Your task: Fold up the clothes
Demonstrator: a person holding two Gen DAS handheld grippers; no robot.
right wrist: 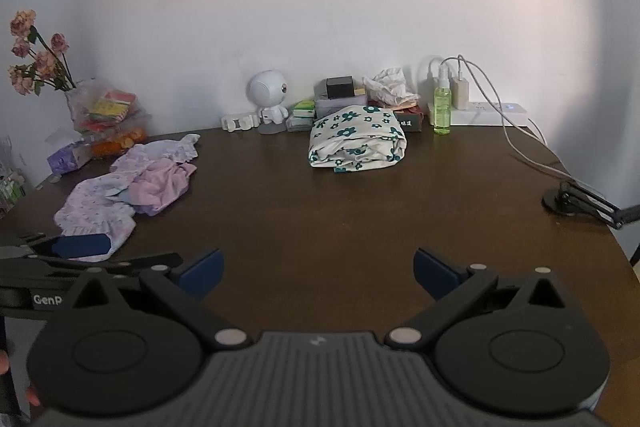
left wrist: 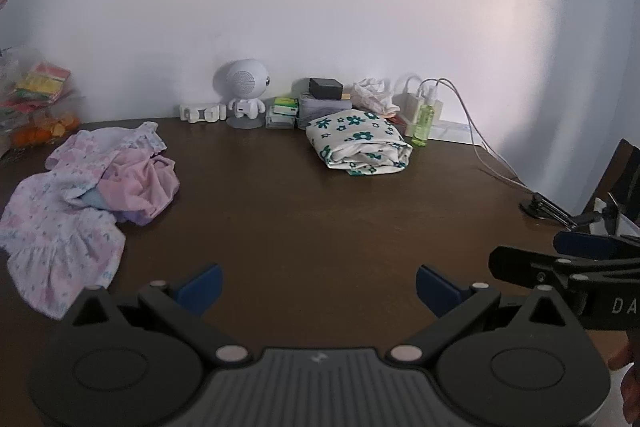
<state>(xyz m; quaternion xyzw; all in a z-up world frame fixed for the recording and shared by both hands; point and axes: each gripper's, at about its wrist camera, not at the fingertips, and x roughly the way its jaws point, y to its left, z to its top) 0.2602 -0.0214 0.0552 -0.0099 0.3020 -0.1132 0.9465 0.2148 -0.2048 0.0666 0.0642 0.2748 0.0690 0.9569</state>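
Backdrop: pale wall is standing behind a dark brown desk (right wrist: pixel 320 211), with clutter lining its far edge.
Left claw (left wrist: pixel 318 289): both blue pads are standing spread wide, gripping nothing, hovering over bare desk at the near edge.
Right claw (right wrist: pixel 318 277): equally spread and empty, sitting just beside the left one.
Unfolded clothes (left wrist: pixel 80 187): a loose pink and floral heap is lying at about 10 o'clock from the left claw, well apart from both.
Folded bundle (right wrist: pixel 356 143): a white cloth with green flowers is sitting at 12 o'clock, looking already done.
Likely step: judging by the empty claws, the next garment is waiting to be fetched.
Risk, pile: several pieces are tangling together, so a pinch may be lifting more than one.
Risk, clutter: the green bottle (right wrist: pixel 442 107), white robot figure (right wrist: pixel 269 101) and charger cable (right wrist: pixel 516 143) are sitting near the working area; a swung garment may be toppling or snagging them.
Writing: "GenP" is showing on the left tool in the right view, "DA" on the right tool in the left view; box labels are too small to read.
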